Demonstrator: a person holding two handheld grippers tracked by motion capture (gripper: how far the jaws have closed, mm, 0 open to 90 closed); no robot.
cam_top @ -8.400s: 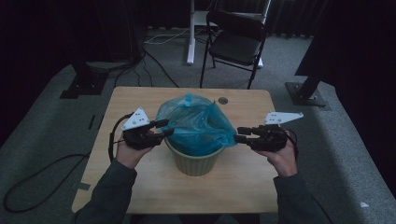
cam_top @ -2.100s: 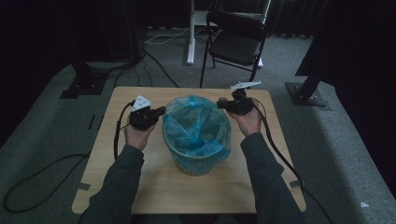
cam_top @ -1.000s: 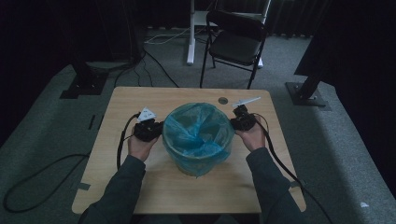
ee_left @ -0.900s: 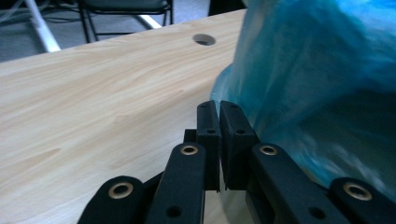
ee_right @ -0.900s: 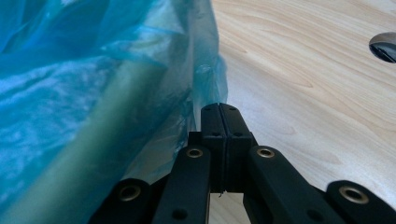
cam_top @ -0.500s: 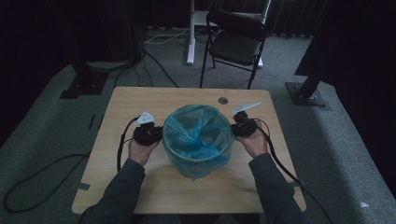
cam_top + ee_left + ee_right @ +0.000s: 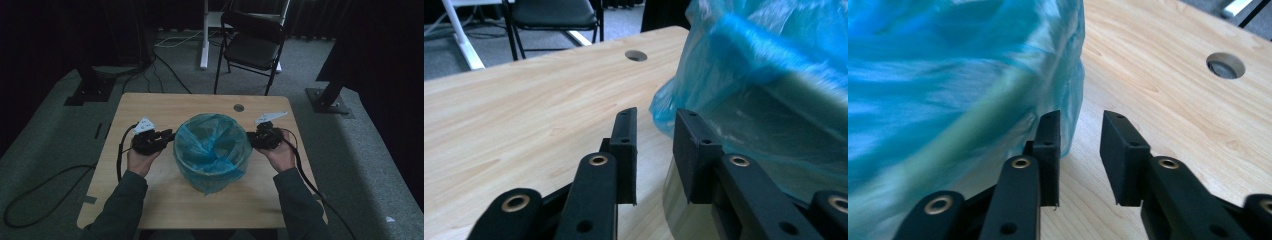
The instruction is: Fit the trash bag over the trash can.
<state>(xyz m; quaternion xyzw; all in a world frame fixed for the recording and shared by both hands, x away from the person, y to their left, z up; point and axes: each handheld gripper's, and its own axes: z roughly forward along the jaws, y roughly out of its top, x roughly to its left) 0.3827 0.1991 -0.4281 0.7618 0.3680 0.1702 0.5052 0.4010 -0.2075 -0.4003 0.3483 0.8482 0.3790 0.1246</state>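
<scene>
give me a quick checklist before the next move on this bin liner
1. Left gripper free of the blue bag: ok, its jaws have just been opening, nothing between them.
2. Right gripper free of the bag: ok, its jaws have just been opening, nothing between them.
3. Bag folded over the bin rim all round: cannot tell at the far side.
4. Bin upright on the table: ok.
5. Liner hem even: not ok, it hangs lower at the front.
</scene>
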